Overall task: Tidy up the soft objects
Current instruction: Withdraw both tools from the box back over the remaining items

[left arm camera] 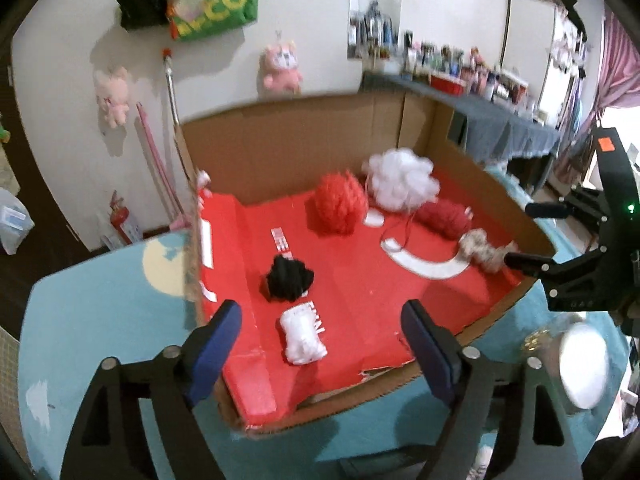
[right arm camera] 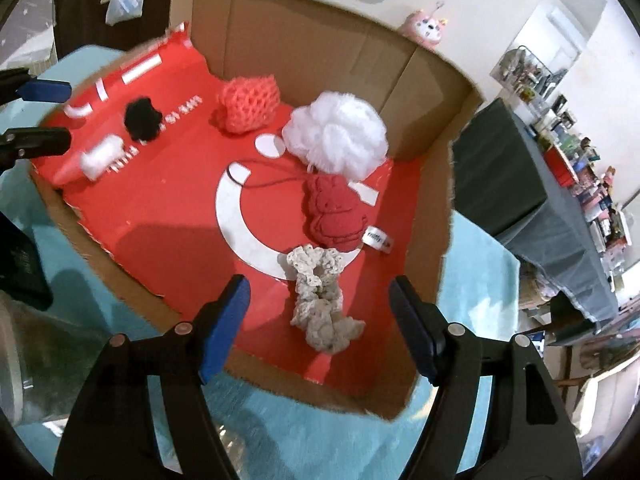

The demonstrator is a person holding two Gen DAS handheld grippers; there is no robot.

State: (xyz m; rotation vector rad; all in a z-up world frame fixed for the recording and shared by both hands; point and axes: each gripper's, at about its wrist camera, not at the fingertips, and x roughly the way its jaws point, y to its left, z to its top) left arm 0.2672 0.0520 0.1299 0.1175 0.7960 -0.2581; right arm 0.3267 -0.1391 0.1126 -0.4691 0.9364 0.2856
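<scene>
A shallow cardboard box (right arm camera: 304, 40) with a red printed floor sits on a desk (left arm camera: 100, 320) covered in turquoise cloth. Both claws hang over its near edge with jaws spread wide and nothing between the blue pads. Below the left claw (left arm camera: 320, 344) lies a small white fluffy bundle (left arm camera: 302, 338), with a black pom-pom (left arm camera: 288, 278) just beyond it. Below the right claw (right arm camera: 320, 328) lies a cream lace scrunchie (right arm camera: 320, 300), perhaps two bunched together; the blur leaves that unclear. Beyond it sits a dark red knitted piece (right arm camera: 334, 216), touching a white mesh bath pouf (right arm camera: 338, 136). A coral netted pouf (right arm camera: 248, 104) rests near the box's back wall.
</scene>
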